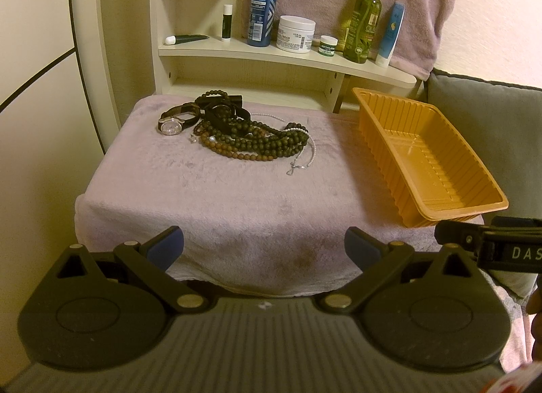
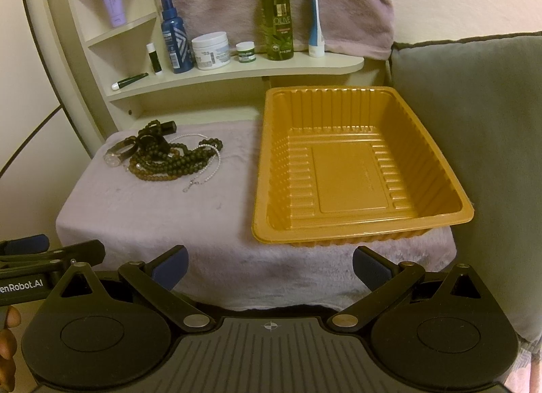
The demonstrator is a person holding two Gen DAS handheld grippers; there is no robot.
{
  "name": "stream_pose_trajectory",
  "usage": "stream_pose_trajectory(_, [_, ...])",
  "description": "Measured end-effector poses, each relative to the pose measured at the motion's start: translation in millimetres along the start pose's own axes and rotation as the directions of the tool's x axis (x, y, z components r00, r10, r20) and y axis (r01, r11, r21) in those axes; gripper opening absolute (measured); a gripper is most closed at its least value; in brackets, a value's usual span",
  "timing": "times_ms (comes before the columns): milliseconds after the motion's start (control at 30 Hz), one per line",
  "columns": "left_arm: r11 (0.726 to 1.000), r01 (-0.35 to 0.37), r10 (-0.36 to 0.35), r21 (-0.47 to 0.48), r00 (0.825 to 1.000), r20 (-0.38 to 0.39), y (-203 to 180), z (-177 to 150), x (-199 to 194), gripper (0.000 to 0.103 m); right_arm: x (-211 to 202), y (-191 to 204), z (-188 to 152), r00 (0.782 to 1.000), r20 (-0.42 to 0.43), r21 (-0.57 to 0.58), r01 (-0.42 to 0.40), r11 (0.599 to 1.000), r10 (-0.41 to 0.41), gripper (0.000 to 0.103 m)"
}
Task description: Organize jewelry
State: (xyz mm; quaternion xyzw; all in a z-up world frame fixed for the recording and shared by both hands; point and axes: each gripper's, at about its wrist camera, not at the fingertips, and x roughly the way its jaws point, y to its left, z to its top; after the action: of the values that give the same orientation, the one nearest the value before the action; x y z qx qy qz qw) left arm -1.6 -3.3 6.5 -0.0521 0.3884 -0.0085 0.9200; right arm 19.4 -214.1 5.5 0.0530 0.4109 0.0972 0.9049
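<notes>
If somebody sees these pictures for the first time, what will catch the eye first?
Probably the empty orange tray at the right on the towel-covered table. Next, the tangled pile of bead necklaces at the far left, with a wristwatch beside it.

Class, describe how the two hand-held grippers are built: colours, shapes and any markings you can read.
Both look alike: the left gripper and right gripper have matte black bodies with ribbed tops, two round discs, silver pivot pins and black linkage arms ending in blue pads. White lettering reads "DAS" on the right gripper's side and "enRobot.AI" on the left's. No sleeves show.
</notes>
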Motion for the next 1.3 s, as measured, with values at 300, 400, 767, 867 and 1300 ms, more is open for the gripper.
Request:
stream_pose_trajectory(300, [1.000, 0.000, 0.000, 0.000, 1.000, 0.000, 0.5, 0.3, 0.0, 0.101, -0.3, -1.1, -0.4, 1.000, -0.002, 0.003, 0.000, 1.000, 0.000, 0.103])
stream_pose_trajectory(400, [1.000, 0.000, 0.000, 0.000, 1.000, 0.000, -0.1, 0.1, -0.1, 0.101, -0.5, -1.2, -0.4, 1.000, 0.000, 0.004, 0.001, 1.000, -0.001, 0.103])
stream_pose_trajectory(767, [0.999, 0.024, -0.023, -0.025, 0.999, 0.033, 4.3, 8.3, -0.7, 0.100, -11.1, -34.4, 7.7, 0.995, 0.076, 0.085, 0.052, 0.995, -0.058, 0.103])
stream_pose_trajectory(867, [0.999, 0.037, -0.035, -0.033, 0.999, 0.042, 7.5, 15.2, 2.6, 0.100, -16.3, -50.9, 14.9, 0.989, 0.117, 0.108, 0.078, 0.991, -0.091, 0.102])
stream_pose_trajectory(1300, [0.999, 0.042, -0.040, -0.024, 0.996, 0.074, 4.8, 36.2, 34.6, 0.100, 6.8, -143.7, 23.8, 0.956, 0.170, 0.164, 0.211, 0.964, -0.238, 0.079])
